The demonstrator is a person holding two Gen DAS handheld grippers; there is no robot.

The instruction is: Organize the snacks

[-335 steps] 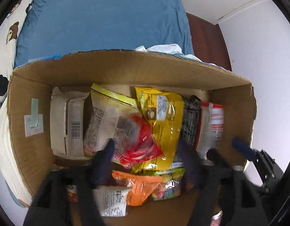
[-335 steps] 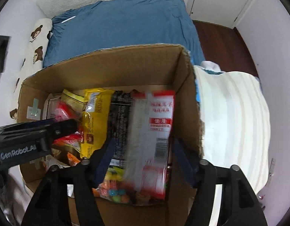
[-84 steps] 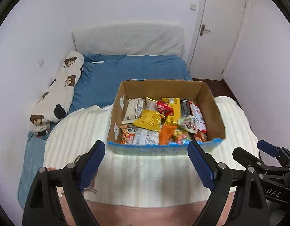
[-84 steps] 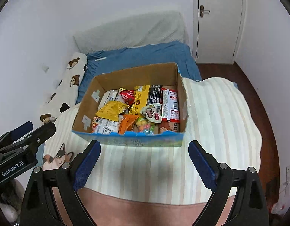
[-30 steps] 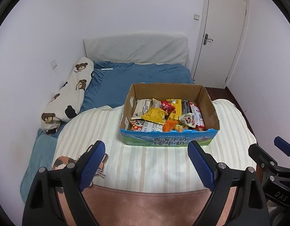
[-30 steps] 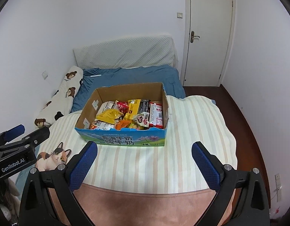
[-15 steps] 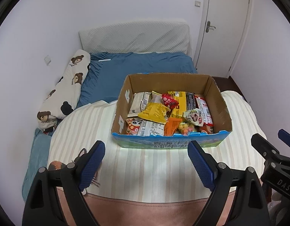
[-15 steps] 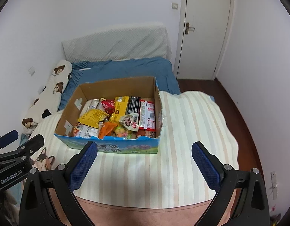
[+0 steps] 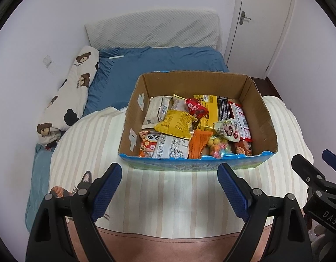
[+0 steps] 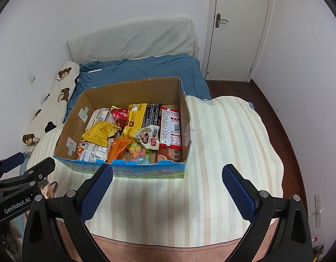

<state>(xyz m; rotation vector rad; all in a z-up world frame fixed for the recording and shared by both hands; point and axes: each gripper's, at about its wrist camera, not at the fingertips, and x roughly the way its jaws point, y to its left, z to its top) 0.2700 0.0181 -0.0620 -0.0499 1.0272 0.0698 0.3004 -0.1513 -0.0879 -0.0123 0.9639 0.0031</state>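
Cardboard box (image 9: 263, 113) of snacks sits on the striped blanket (image 9: 168, 196), its long axis running left to right, blue printed front wall facing both cameras. Inside, a yellow packet (image 9: 176, 123) lies tilted across the other packets, with a red packet (image 9: 195, 107) beyond it; their print is too small to read. Left gripper (image 9: 169, 193) and right gripper (image 10: 168, 192) hover near the box, jaws spread wide, holding nothing.

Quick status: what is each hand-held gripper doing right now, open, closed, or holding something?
Left hand-held gripper: open, holding nothing.
Right hand-held gripper: open, holding nothing.
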